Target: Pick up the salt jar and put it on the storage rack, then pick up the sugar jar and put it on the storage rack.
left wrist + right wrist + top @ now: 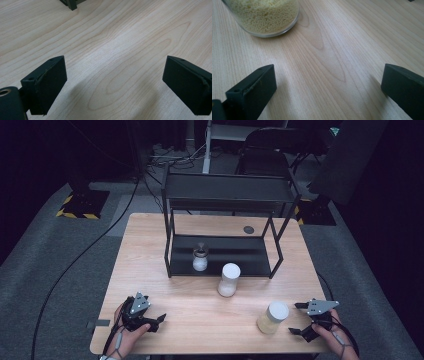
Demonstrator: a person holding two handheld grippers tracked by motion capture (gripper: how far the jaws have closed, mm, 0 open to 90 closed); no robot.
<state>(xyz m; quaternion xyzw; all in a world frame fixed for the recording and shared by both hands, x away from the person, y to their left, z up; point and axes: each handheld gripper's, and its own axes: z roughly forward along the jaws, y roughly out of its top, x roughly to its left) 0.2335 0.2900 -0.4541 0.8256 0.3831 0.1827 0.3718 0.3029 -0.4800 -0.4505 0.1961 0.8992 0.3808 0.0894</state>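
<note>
**Both tools wide and empty, the grain jar nearest the right one**

We start at the right tool (303,318), which rests low at the near right corner of the surface (200,310). Its jaws stand wide apart with nothing between them, and in the right gripper view bare wood fills the gap. Just ahead of it, toward the left of that view, we see the base of the jar of yellow grains (265,17), upright and close but not touched. We judge the wide spread suits the jar's broad body, so this jar looks like the thing about to be taken.

The left tool (150,317) lies at the near left corner, jaws likewise wide and empty, well apart from any jar. It seems parked out of the way.

Farther out, a taller white-lidded jar (229,280) stands near the middle of the surface, just in front of the black two-tier shelf (225,195). A small glass jar with white contents (200,258) already sits on the lower tier, toward its left. We take that as a hint that the shelf is where the jars belong, with two not yet placed.
</note>
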